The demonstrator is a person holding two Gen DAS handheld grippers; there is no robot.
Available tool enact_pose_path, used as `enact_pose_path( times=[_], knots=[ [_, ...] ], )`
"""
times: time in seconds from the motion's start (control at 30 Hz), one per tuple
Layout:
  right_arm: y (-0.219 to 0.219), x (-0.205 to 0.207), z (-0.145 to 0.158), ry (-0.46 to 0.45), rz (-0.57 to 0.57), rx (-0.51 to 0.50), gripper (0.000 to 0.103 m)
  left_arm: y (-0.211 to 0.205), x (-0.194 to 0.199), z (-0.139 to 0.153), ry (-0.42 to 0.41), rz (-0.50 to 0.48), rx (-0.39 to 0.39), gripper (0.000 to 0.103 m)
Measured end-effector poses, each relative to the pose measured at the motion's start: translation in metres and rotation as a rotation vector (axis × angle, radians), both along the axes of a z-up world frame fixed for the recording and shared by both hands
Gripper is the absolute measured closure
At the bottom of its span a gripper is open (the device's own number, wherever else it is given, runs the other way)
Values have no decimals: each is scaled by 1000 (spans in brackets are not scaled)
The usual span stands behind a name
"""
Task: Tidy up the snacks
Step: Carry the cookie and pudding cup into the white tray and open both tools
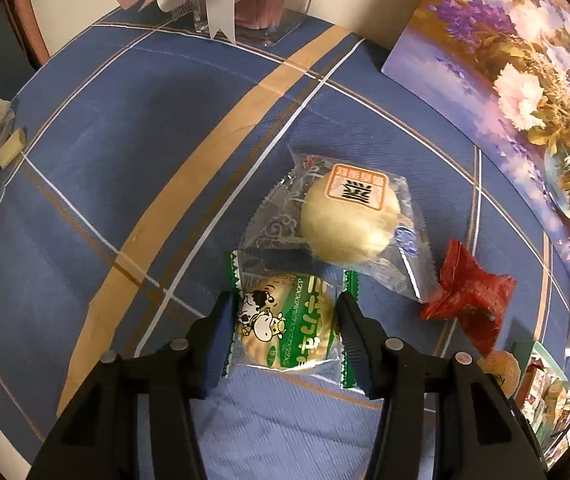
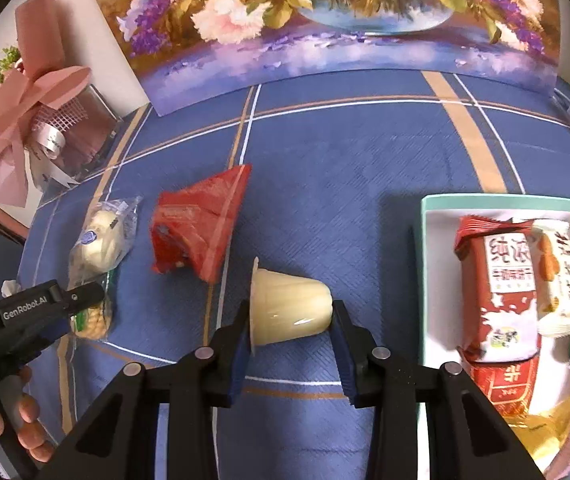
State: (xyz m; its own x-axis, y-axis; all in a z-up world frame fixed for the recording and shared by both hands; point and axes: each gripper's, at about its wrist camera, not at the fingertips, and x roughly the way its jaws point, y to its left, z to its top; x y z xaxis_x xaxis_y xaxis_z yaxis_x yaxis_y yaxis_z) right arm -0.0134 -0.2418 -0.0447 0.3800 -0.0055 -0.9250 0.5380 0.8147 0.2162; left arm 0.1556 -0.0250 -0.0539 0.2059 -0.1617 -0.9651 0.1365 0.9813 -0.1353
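Left gripper (image 1: 285, 320) straddles the green cow biscuit pack (image 1: 287, 326) — jaws wide, not clamped. Right gripper (image 2: 291, 320) brackets the jelly cup (image 2: 291, 310), lying sideways, rim left — tray (image 2: 425, 280) just to its right.

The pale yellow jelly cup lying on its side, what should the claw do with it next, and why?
Probably shut the right claw gently on the pale yellow plastic jelly cup. The cup lies tipped over on the blue checked tablecloth, right between the two fingers, which look just about at its rim and base. Once held, it could go into the mint-edged white box beside it.
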Motion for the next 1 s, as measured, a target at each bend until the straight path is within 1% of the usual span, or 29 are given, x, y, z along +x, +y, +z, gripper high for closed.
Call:
enact_pose_path(
  times=[0.23,0.37,0.57,0.77,1.0],
  knots=[
    [1,-15,17,-14,-26,8,64,-13,-24,20,-10,-16,-24,50],
    [0,-28,30,-28,-36,13,64,-25,-40,30,-25,-50,-17,50],
    [-3,-45,50,-30,-50,-8,64,-38,-66,47,-40,-96,-44,49],
    [-10,-64,73,-45,-74,-35,64,-56,-94,70,-69,-156,-79,49],
    [-31,-89,81,-42,-129,-32,63,-88,-118,86,-97,-242,-103,49]
  ],
)
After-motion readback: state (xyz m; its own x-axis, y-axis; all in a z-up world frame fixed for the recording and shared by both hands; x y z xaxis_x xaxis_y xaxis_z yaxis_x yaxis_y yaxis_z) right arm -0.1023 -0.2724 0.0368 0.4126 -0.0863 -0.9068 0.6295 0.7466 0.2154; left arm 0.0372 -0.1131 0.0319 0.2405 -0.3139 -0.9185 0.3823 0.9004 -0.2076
